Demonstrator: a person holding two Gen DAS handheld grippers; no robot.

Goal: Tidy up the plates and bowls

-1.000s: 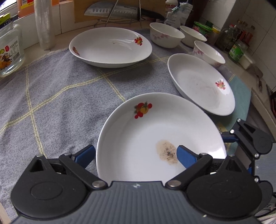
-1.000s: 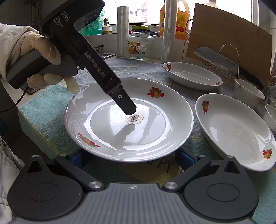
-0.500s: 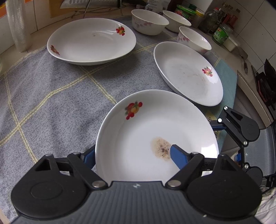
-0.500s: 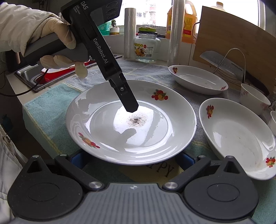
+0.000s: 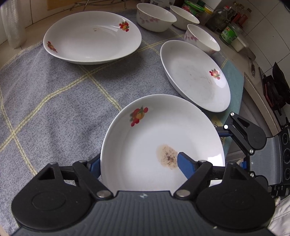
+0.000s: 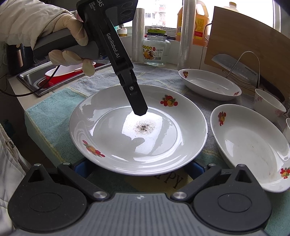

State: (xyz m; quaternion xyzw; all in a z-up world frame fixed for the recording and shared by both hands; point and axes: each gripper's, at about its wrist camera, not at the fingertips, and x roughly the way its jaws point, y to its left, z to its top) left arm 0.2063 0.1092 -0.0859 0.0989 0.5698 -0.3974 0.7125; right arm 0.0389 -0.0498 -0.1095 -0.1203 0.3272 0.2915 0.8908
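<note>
A white plate [image 5: 145, 145] with a fruit print and a brown speckled stain lies nearest on the grey checked cloth [image 5: 54, 99]. My left gripper [image 5: 139, 163] points steeply down at it. Its jaws are closing, one finger outside the plate's left rim and the other over the inside by the stain; the pads do not press on it. In the right wrist view a left fingertip [image 6: 139, 109] hangs above the plate [image 6: 112, 145]. My right gripper [image 6: 138, 169] stands open at the near rim, its fingertips hidden under the plate. Two more plates [image 5: 92, 36] [image 5: 195, 76] and three bowls [image 5: 155, 17] lie beyond.
A sink with a red basin [image 6: 59, 72] is at the left of the counter. A glass jar [image 6: 156, 49], an oil bottle [image 6: 192, 23], a wooden cutting board [image 6: 244, 36] and a cleaver on a wire rack [image 6: 235, 67] line the back. Jars [image 5: 230, 32] stand by the bowls.
The left gripper's jaws have narrowed around the near plate's rim, and the gripper has tipped steeper over the plate. The right gripper and the plates have stayed put.
</note>
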